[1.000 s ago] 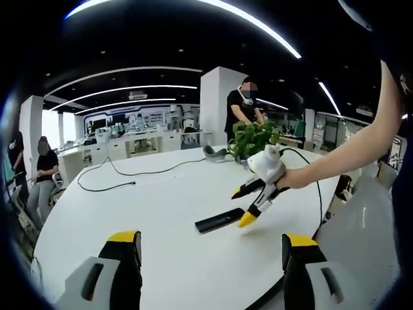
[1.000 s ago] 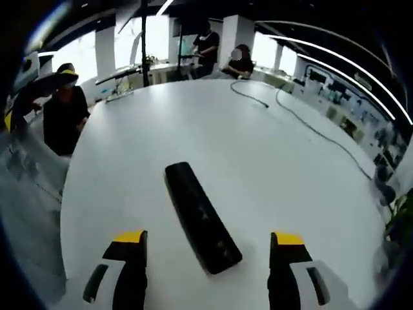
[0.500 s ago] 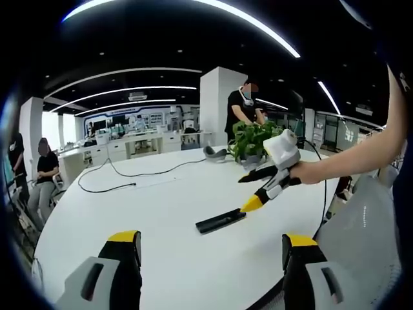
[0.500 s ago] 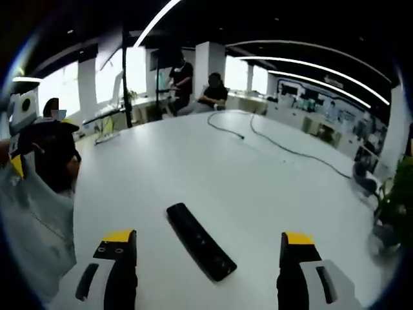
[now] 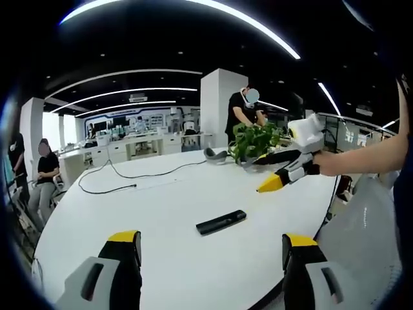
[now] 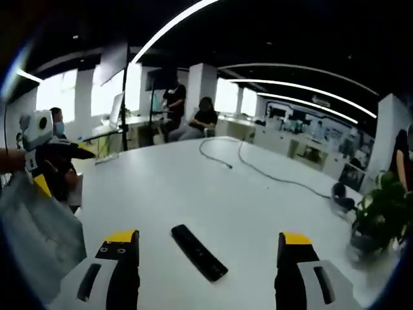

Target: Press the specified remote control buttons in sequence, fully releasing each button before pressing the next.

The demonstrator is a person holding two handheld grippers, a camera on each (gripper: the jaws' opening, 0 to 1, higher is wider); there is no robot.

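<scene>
Flat on the white table (image 5: 168, 206), slim black remote (image 5: 221, 221), both grippers' fingers apart, holding nothing.

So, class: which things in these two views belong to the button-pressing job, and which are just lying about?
Job:
remote control, lying on the white table
right hand-held gripper, raised clear of it
left hand-held gripper

Lying about:
potted plant
black cable
headphones
</scene>
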